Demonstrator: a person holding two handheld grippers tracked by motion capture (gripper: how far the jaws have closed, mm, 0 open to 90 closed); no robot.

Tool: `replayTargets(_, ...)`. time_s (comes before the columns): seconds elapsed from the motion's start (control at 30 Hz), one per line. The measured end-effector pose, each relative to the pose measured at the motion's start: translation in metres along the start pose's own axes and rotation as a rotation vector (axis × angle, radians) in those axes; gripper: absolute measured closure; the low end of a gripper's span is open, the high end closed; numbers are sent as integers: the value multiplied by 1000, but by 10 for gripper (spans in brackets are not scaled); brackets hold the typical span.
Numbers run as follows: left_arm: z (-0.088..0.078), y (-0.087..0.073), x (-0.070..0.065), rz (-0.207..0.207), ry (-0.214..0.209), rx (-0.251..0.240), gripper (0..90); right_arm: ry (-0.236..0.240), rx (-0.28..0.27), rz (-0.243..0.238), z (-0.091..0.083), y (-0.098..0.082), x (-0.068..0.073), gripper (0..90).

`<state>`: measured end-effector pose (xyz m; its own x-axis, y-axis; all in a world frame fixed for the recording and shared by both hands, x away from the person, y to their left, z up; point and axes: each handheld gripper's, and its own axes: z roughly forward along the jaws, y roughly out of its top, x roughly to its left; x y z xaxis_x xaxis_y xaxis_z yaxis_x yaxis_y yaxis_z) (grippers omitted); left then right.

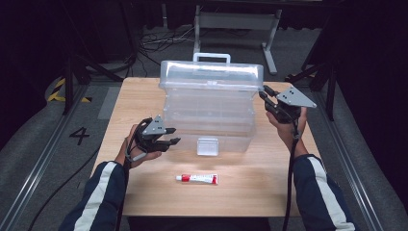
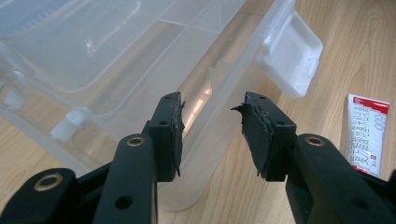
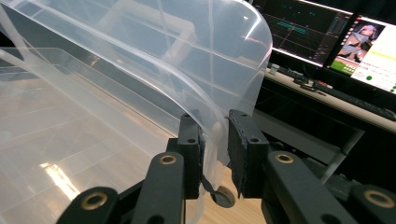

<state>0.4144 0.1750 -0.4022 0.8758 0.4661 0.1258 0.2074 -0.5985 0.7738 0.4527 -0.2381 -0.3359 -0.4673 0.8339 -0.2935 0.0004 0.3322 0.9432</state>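
Lifting lid (image 3: 140, 56) of clear box (image 1: 209, 113): right tongs (image 3: 215, 140) nipping lid edge, left tongs (image 2: 212, 126) part-open, empty. Next: swing lid back, steady box.

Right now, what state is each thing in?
Clear storage box: upright, latch hanging unfastened.
Lid: edge between right gripper jaws.
Left gripper: open, empty, at the box's front corner.
Tube: lying flat, capped, untouched.

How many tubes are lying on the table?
1. The red-and-white tube lies on the wooden table, in front of the clear plastic box. I can't tell if more are inside the box.
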Motion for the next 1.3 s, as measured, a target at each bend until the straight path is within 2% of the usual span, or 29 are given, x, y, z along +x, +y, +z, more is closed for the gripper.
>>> replayTargets(0.2, 7, 1, 4, 3, 7, 31, 602, -42, -1, -5, 4, 4, 2, 778)
replayTargets(0.3, 9, 1, 5, -1, 5, 28, 631, -58, 1, -10, 6, 6, 2, 784)
replayTargets(0.5, 8, 1, 7, 43, 4, 39, 649, -94, 11, -46, 10, 11, 3, 799)
replayTargets(0.7, 5, 1, 9, 50, -8, 46, 674, -103, 25, -57, 12, 14, 2, 806)
replayTargets(0.87, -1, -1, 13, 23, -32, 5, 740, -104, 27, -62, 11, 14, 3, 807)
replayTargets(1.07, -1, 0, 11, 39, -21, 17, 732, -108, 29, -69, 11, 16, 4, 807)
replayTargets(1.3, 6, 6, 9, 75, -63, 46, 698, -102, 20, -63, 7, 20, 6, 811)
